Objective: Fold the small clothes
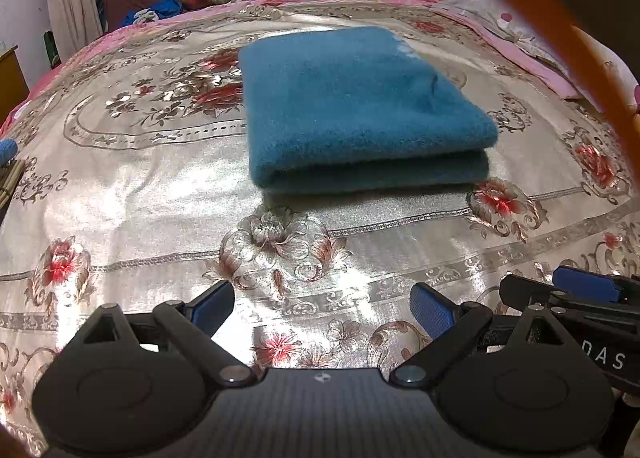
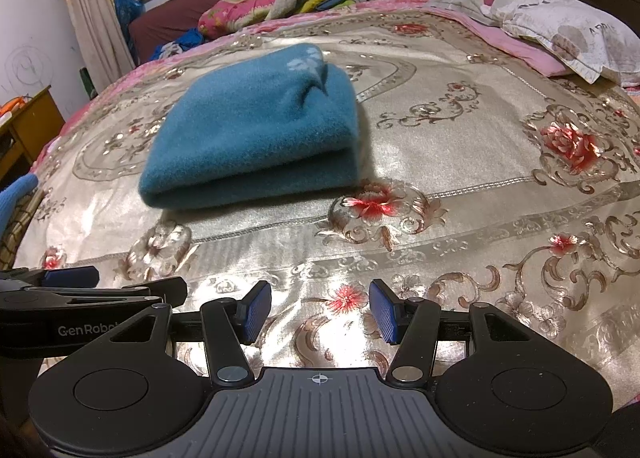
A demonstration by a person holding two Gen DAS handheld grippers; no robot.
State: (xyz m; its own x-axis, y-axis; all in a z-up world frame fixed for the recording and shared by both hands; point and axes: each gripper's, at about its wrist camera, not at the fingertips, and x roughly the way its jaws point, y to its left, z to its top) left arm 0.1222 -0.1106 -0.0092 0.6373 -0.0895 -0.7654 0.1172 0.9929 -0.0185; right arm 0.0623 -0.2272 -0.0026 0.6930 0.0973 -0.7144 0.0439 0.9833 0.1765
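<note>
Both grippers, left (image 1: 322, 308) and right (image 2: 318, 312), hang open and empty at the frame bottom. Mid-frame on the bedspread (image 1: 160, 194) lies a folded blue cloth (image 1: 360, 110): probably soft, light, floppy; best pinched at a corner.

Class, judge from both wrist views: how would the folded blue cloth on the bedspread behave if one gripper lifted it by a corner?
The folded blue cloth looks thick and fuzzy, so it would probably flop and unfold. On the shiny bedspread it may slide when pushed.
</note>
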